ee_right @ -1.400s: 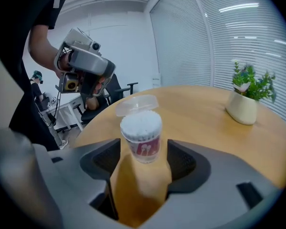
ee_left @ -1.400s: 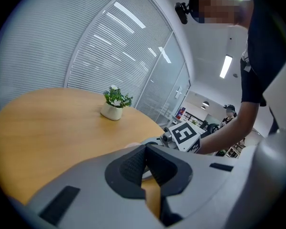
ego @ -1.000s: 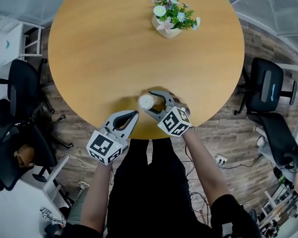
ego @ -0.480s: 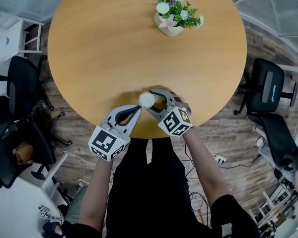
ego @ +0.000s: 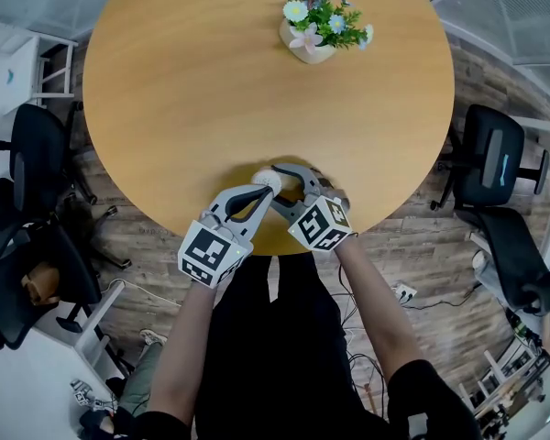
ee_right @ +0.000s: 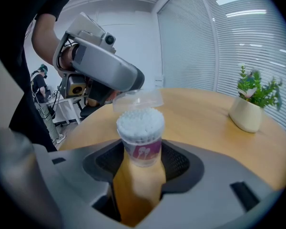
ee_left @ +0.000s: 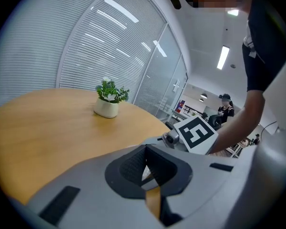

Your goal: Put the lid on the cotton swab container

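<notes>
The cotton swab container, a clear tub packed with white swabs and banded in purple, stands near the front edge of the round wooden table. My right gripper is shut on its sides. My left gripper comes in from the left, shut on the clear plastic lid. The lid hovers just above the swab tips, slightly tilted. In the left gripper view only a pale sliver of the lid shows between the left gripper's pinched jaws. In the head view the container is partly hidden by both grippers.
A small potted plant with flowers stands at the table's far side. Black office chairs sit on the floor right and left of the table. The person's legs are just below the table's near edge.
The left gripper has moved up and to the right, from off the table's edge until its tips meet the container. The right gripper and the container have stayed in place.
</notes>
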